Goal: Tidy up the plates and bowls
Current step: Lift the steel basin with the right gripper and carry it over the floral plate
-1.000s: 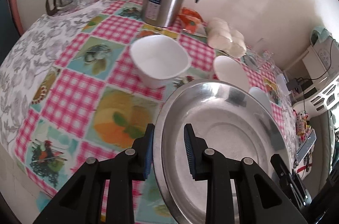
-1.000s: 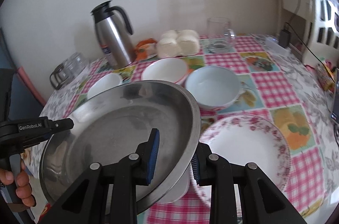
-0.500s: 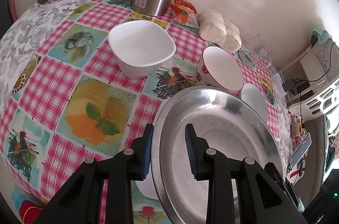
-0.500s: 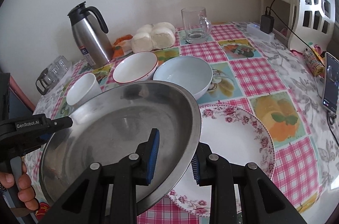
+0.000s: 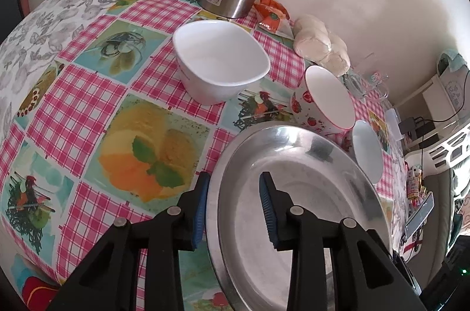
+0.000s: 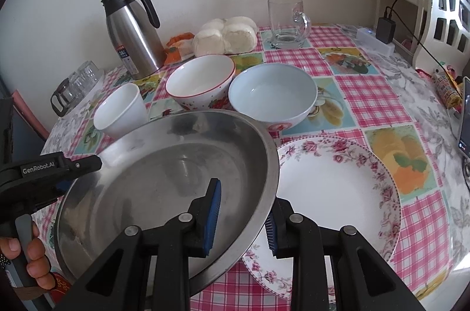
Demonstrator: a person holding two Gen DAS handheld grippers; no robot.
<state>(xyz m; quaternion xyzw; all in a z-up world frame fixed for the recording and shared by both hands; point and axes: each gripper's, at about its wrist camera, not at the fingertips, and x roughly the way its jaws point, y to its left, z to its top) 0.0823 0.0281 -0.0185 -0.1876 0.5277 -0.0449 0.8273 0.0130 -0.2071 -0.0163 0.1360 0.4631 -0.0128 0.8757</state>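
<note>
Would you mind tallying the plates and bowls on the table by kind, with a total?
Steel plates: 1, the steel plate, its rim between the fingers of both the left gripper and the right gripper.
Floral plates: 1, the floral plate.
Bowls: 3: white bowl, red-rimmed bowl, blue bowl.
Total: 5.

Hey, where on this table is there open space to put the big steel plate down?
Bare cloth lies left of the steel plate, in front of the white square bowl, on the orange-fruit patch. More shows right of the floral plate, toward the phone. The back is crowded: thermos, red-rimmed bowl, pale blue bowl, buns, glass mug.
</note>
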